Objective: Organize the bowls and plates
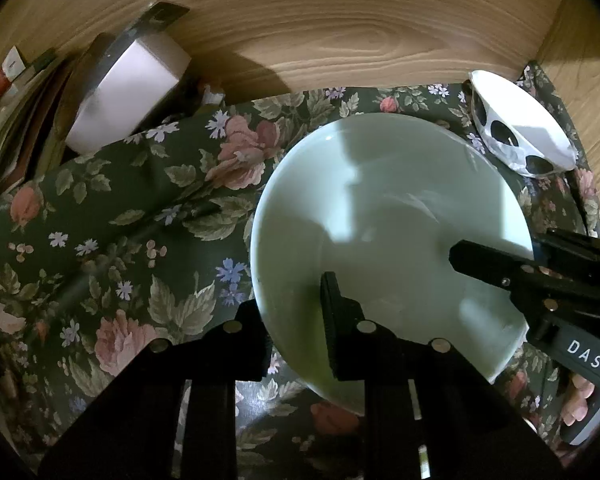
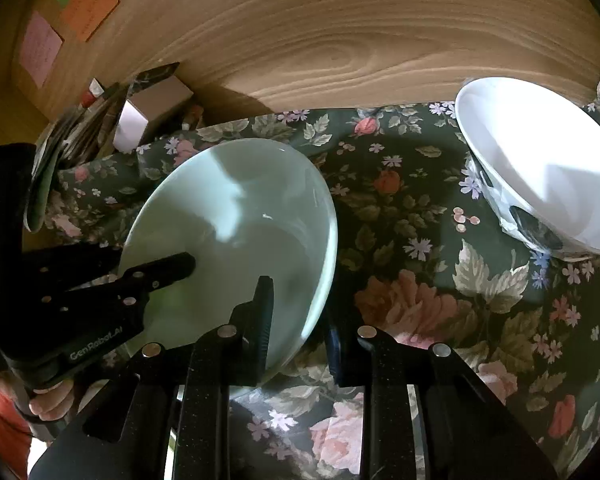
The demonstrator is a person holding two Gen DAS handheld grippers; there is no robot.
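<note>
Item: pale green bowl (image 1: 388, 240), large, upright on the floral cloth (image 1: 120, 240), at the centre of the work area. The left gripper (image 1: 296, 320) clamps its rim at about seven o'clock in the left wrist view, one finger inside the bowl and one outside; the right gripper (image 2: 300, 320) clamps the rim at about five o'clock in the right wrist view, likewise astride the wall. Both grips are tight on the bowl, so it is held from two sides. Second item: white bowl with dark spots (image 2: 540, 168), tilted on the cloth at about two o'clock from the green bowl, well apart from it, untouched. Beyond, at ten o'clock: a white box (image 1: 128, 92) and leaning papers against the wooden panel (image 1: 320, 32). No plates are visible. Status, as judged: early; nothing is stacked yet, the green bowl is gripped for moving, and the white bowl remains to be gathered.
</note>
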